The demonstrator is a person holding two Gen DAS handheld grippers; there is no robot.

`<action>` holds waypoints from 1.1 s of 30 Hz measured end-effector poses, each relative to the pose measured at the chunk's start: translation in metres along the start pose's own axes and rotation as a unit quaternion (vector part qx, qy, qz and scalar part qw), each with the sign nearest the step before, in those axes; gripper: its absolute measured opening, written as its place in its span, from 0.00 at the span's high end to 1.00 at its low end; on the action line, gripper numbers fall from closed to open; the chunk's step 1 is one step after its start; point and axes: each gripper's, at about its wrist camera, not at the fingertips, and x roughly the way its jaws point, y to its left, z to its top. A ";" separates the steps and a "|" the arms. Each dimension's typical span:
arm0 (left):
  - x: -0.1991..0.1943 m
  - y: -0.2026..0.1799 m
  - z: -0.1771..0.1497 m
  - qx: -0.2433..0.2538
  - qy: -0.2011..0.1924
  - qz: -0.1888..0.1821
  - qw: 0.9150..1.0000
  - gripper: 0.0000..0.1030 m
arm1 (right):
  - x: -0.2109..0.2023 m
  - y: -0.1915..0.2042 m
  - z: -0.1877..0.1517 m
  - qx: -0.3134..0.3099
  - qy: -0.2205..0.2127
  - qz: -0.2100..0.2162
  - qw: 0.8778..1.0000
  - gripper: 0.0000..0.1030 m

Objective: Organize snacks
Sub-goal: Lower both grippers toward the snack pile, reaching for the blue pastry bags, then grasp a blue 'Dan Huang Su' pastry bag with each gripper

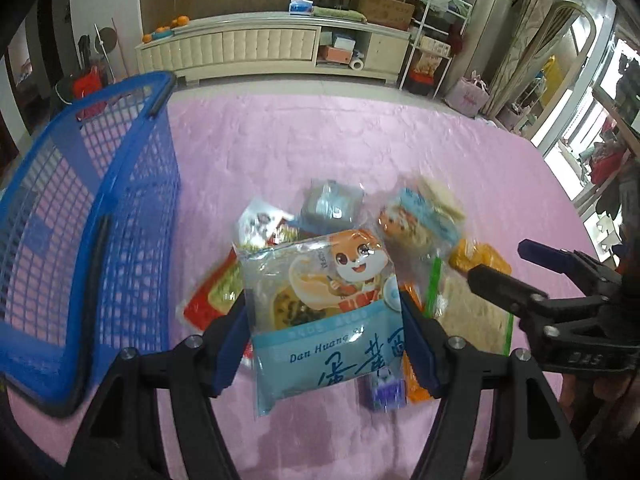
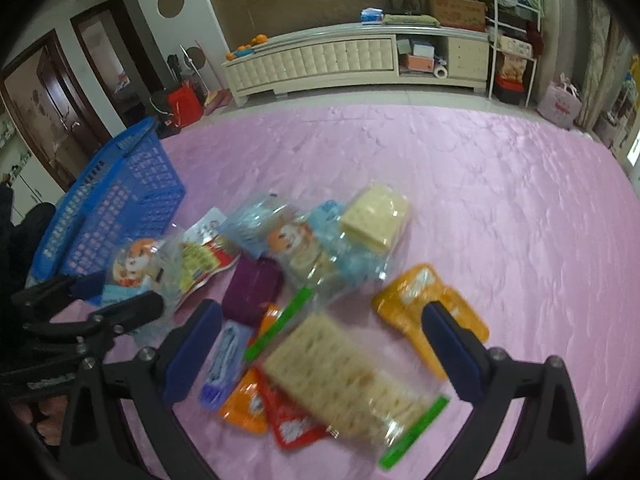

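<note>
One blue noodle pack (image 1: 320, 316) was clenched by the left gripper (image 1: 322, 340), right beside the blue basket (image 1: 80, 216); the right gripper (image 2: 320, 356) hung released.

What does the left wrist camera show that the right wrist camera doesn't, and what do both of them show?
Only the left wrist view shows the lettering on the blue squirrel packet clamped in the left tool, with the packet filling the foreground.

Only the right wrist view shows the purple packet, the pale yellow block in clear wrap, and the whole cracker bag with green strips lying under the open right tool.

Both show the blue basket at the left, the pink cloth, the orange packet, and the snack pile.
</note>
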 end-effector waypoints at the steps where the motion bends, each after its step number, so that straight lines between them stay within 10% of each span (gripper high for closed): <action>1: 0.002 0.001 0.002 0.001 -0.001 0.000 1.000 0.35 | 0.008 -0.001 0.005 -0.004 0.004 -0.003 1.000 0.02; 12: 0.027 0.006 0.013 -0.002 0.005 -0.011 1.000 0.35 | 0.057 -0.010 0.015 -0.021 0.039 -0.009 0.999 0.02; 26: 0.034 0.014 0.010 -0.014 0.012 -0.015 1.000 0.35 | 0.064 -0.006 0.008 -0.035 0.024 0.001 0.999 0.33; 33: 0.019 0.015 0.005 -0.012 -0.001 -0.015 1.000 0.35 | 0.054 0.004 0.000 -0.037 0.022 0.004 0.999 0.33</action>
